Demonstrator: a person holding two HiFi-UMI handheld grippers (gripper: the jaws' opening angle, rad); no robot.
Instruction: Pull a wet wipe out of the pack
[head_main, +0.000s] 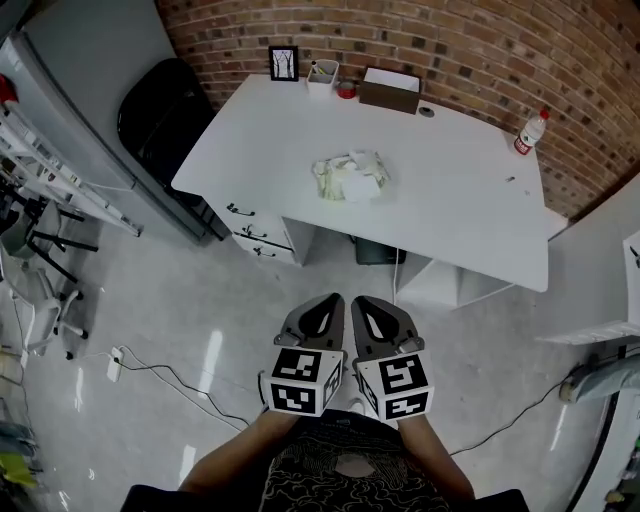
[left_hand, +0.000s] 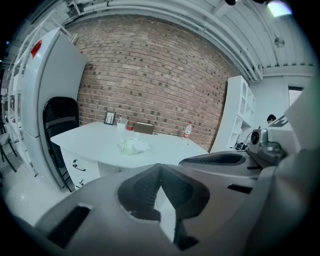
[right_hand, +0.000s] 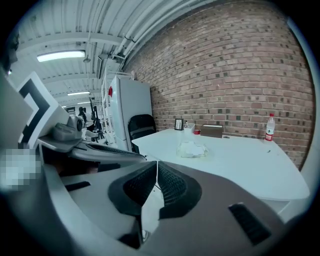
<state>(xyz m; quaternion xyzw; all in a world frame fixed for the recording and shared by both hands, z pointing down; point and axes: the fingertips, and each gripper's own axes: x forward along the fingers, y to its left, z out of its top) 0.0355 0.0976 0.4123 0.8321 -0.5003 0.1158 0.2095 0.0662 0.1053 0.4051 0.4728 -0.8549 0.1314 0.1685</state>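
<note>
The wet wipe pack (head_main: 350, 177) lies near the middle of the white table (head_main: 450, 220), pale green with crumpled white wipe on top; it also shows as the pack (left_hand: 132, 146) and the pack (right_hand: 192, 149), far ahead. My left gripper (head_main: 329, 299) and right gripper (head_main: 361, 301) are held side by side close to the body, over the floor, well short of the table. Both have their jaws pressed together with nothing between them.
At the table's back edge stand a picture frame (head_main: 283, 63), a white cup (head_main: 322, 75), a brown box (head_main: 390, 90) and a bottle (head_main: 530, 131). A black chair (head_main: 165, 110) and grey cabinet (head_main: 90, 120) stand left. Cables (head_main: 170, 375) cross the floor.
</note>
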